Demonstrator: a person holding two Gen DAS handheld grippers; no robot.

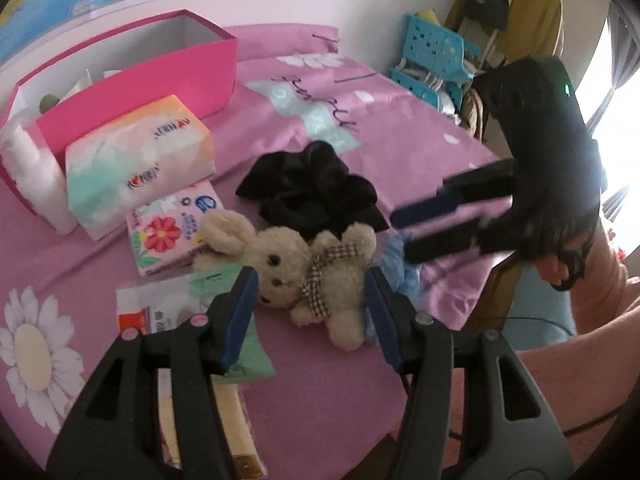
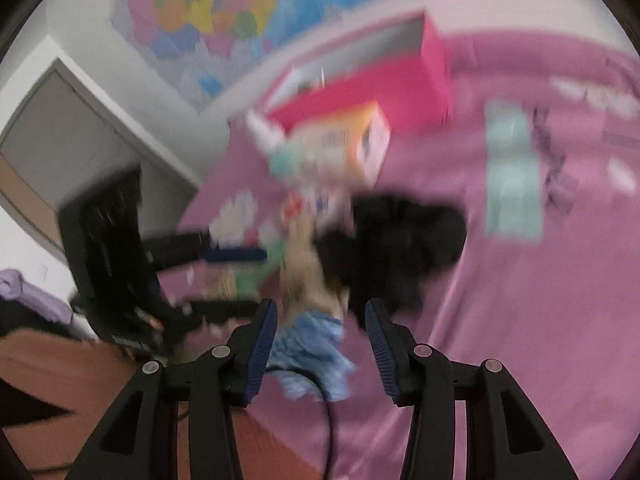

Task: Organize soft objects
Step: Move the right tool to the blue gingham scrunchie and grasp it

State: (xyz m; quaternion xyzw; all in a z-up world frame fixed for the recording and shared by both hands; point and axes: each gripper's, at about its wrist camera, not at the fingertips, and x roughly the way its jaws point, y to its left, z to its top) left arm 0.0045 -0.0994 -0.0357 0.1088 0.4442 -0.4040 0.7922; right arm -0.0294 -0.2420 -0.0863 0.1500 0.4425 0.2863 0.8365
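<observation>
1. So, the sorting looks barely begun: most of the soft things lie loose on the pink bed (image 1: 400, 136), and the pink box (image 1: 160, 68) at the far side seems to hold only a few items, too hidden to name.
2. The plush rabbit (image 1: 316, 276) lies on its side near the bed's front edge, touching a black scrunchie (image 1: 316, 192) behind it and a blue scrunchie (image 1: 394, 264) at its feet.
3. A large tissue pack (image 1: 140, 164) leans against the box, with a small flowered tissue pack (image 1: 176, 228) just in front of it and a white-and-green packet (image 1: 168, 312) beside the rabbit's head.
4. The left tongs (image 1: 310, 280) are spread and empty, framing the rabbit from above without touching it.
5. The right tongs (image 2: 320, 312) are also spread with nothing between them; in their own blurred view they aim at the blue scrunchie (image 2: 312, 356), which lies just ahead.
6. My guess is the rabbit and blue scrunchie go next; nearly every piece remains to be put in the box.
</observation>
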